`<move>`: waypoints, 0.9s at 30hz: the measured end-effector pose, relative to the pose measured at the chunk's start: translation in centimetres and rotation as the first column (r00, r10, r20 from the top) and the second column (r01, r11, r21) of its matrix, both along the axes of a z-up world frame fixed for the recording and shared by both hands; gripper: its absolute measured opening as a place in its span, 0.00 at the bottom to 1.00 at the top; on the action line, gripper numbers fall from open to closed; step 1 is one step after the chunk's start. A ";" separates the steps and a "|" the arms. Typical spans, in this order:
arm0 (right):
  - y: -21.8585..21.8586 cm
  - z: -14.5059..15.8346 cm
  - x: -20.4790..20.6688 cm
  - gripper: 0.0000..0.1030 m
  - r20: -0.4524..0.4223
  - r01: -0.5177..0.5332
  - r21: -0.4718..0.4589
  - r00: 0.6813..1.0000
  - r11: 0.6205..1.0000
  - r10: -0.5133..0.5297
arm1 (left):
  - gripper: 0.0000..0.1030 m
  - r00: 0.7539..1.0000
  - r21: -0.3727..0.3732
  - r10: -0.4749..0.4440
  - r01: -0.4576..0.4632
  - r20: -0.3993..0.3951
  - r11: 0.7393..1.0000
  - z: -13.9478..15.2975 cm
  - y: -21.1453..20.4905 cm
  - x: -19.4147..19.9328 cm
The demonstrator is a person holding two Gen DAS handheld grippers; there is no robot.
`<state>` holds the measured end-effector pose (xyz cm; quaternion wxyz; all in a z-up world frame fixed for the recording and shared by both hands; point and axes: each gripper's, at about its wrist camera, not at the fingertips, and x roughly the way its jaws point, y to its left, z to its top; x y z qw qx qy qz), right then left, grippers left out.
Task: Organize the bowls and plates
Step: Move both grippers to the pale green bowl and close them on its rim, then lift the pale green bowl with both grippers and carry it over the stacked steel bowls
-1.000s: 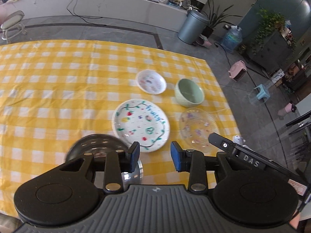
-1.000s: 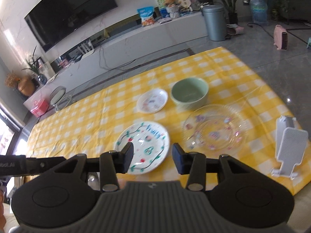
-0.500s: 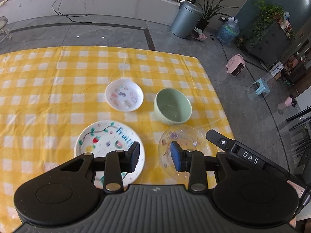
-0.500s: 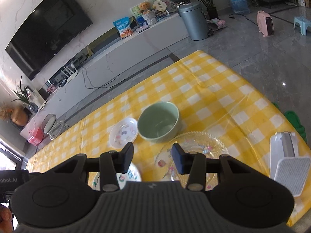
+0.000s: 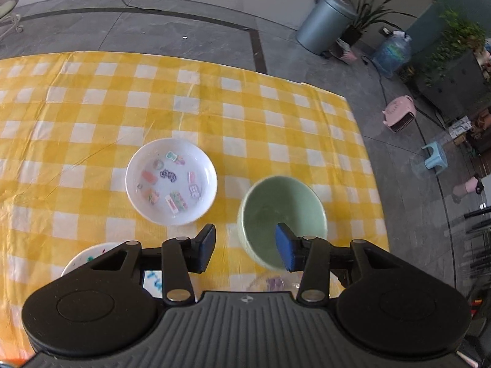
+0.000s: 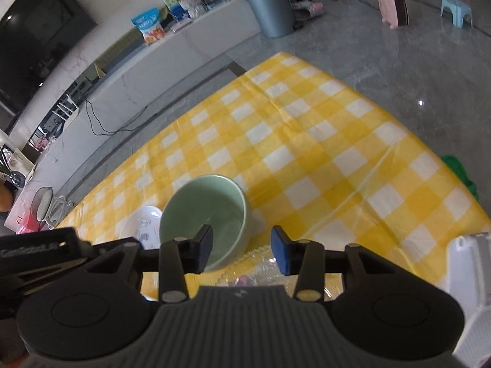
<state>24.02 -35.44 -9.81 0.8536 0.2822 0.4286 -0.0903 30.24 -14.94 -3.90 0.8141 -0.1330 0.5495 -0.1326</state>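
A pale green bowl (image 5: 282, 211) stands on the yellow checked tablecloth (image 5: 92, 107), with a small white sticker dish (image 5: 171, 181) to its left. My left gripper (image 5: 245, 247) hovers over the bowl's near left rim. Its jaws are opening and the blue pads press on nothing. In the right wrist view the green bowl (image 6: 202, 211) lies just ahead, and my right gripper (image 6: 241, 250) is open above its right rim, empty. A clear glass plate (image 6: 254, 273) and a painted white plate (image 5: 92, 257) lie mostly hidden under the grippers.
A white plastic rack (image 6: 469, 276) stands at the table's right edge. The left gripper's body (image 6: 36, 245) sits close on the left. The tablecloth's far edge (image 6: 307, 70) drops to a grey floor with a bin (image 5: 325, 24).
Both grippers have moved forward and down toward the green bowl, which now looks much larger. The left jaws have widened. The painted and glass plates have slipped under the grippers.
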 end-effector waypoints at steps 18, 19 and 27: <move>-1.5 -4.2 2.5 0.17 -0.038 -0.030 0.145 0.999 0.989 0.036 | 0.50 0.997 0.082 -0.077 0.079 -0.029 0.993 -3.9 -3.4 2.6; -1.7 -4.3 2.5 0.17 -0.038 -0.027 0.156 0.999 0.987 0.034 | 0.49 0.996 0.087 -0.083 0.086 -0.033 0.993 -4.0 -3.6 2.6; -1.7 -4.8 2.9 0.17 -0.040 -0.028 0.175 0.999 0.984 0.035 | 0.20 0.993 0.108 -0.105 0.110 -0.046 0.988 -5.0 -4.1 3.2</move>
